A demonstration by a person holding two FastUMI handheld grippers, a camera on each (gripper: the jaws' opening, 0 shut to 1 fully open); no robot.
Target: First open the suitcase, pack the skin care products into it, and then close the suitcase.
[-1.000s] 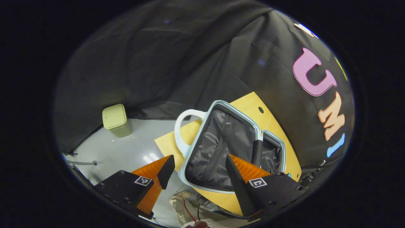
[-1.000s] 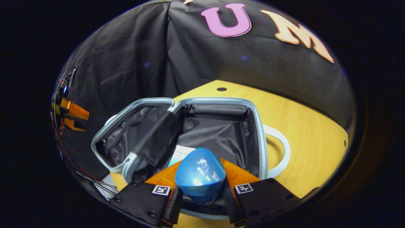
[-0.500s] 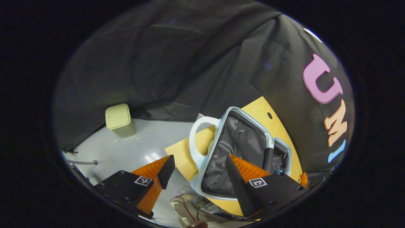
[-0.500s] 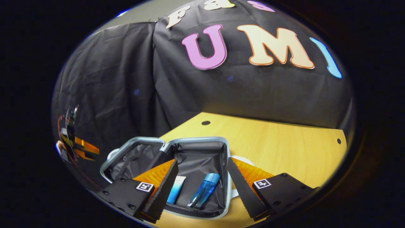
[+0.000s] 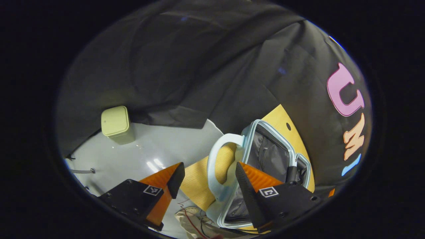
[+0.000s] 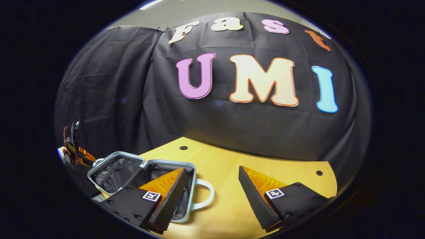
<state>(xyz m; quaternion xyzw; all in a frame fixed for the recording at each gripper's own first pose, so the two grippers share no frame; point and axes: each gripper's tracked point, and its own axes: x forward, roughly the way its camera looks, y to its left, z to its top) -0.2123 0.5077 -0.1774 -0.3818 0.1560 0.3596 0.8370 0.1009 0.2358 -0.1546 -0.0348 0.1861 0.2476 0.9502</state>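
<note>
Suitcase (image 6: 142, 186) sat open, both grippers (image 5: 206, 176) (image 6: 212, 186) were spread and empty, so closing the lid looked next

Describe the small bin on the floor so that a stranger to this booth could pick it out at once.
In the left gripper view, start at the wooden table that carries the open suitcase, then look past its edge to the grey floor. There, against the foot of the black cloth wall, stands the bin: a pale green box with rounded corners and a closed lid, standing apart from the table.
</note>
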